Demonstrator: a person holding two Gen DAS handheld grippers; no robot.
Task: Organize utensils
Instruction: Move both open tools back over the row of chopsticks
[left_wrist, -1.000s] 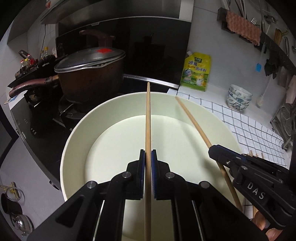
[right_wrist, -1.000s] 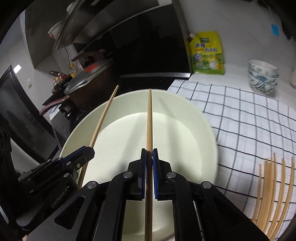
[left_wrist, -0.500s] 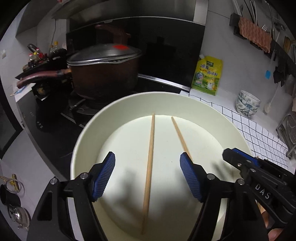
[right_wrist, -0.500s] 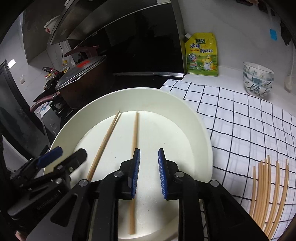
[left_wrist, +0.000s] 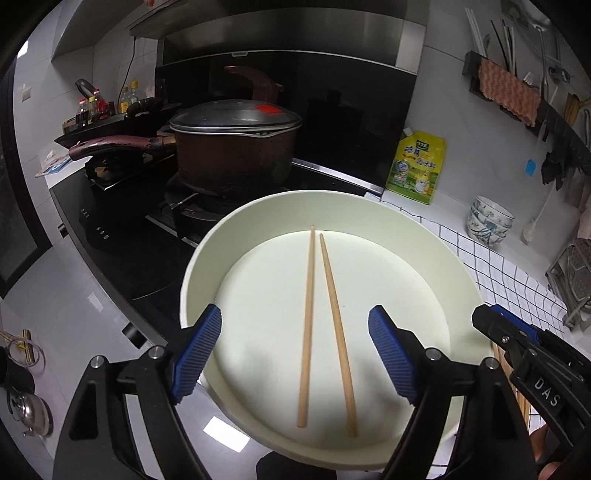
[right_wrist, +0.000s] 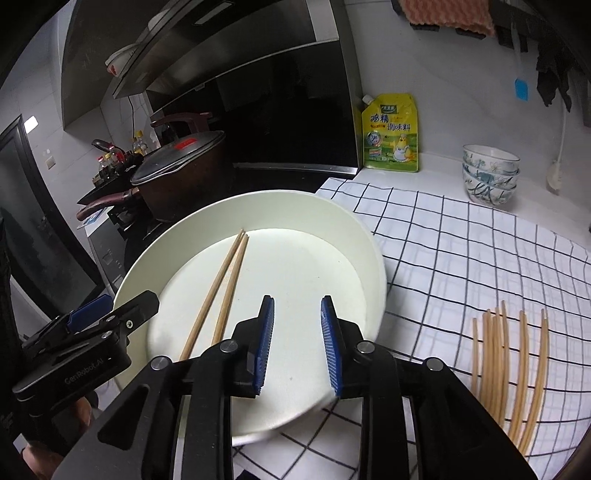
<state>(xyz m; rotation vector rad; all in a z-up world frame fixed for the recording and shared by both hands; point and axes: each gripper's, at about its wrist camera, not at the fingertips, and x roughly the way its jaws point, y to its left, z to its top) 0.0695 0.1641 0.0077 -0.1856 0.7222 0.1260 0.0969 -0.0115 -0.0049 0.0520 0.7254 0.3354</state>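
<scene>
Two wooden chopsticks (left_wrist: 325, 325) lie side by side inside a large cream round basin (left_wrist: 207, 258); they also show in the right wrist view (right_wrist: 221, 291), in the basin (right_wrist: 373, 251). My left gripper (left_wrist: 295, 350) is open and empty above the basin's near side, its blue pads (left_wrist: 195, 350) wide apart. My right gripper (right_wrist: 297, 343) is open and empty over the basin's near right part. Several more chopsticks (right_wrist: 509, 369) lie loose on the checked cloth at the right.
A lidded brown pot (left_wrist: 232, 147) stands on the black stove (left_wrist: 122, 229) behind the basin. A yellow seasoning pouch (right_wrist: 391, 133) and stacked patterned bowls (right_wrist: 489, 177) stand at the back wall. A checked cloth (right_wrist: 480, 251) covers the counter on the right.
Both grippers held one chopstick each over the basin, then opened and dropped them in. Both have pulled back and up, and the chopsticks now lie close together.
</scene>
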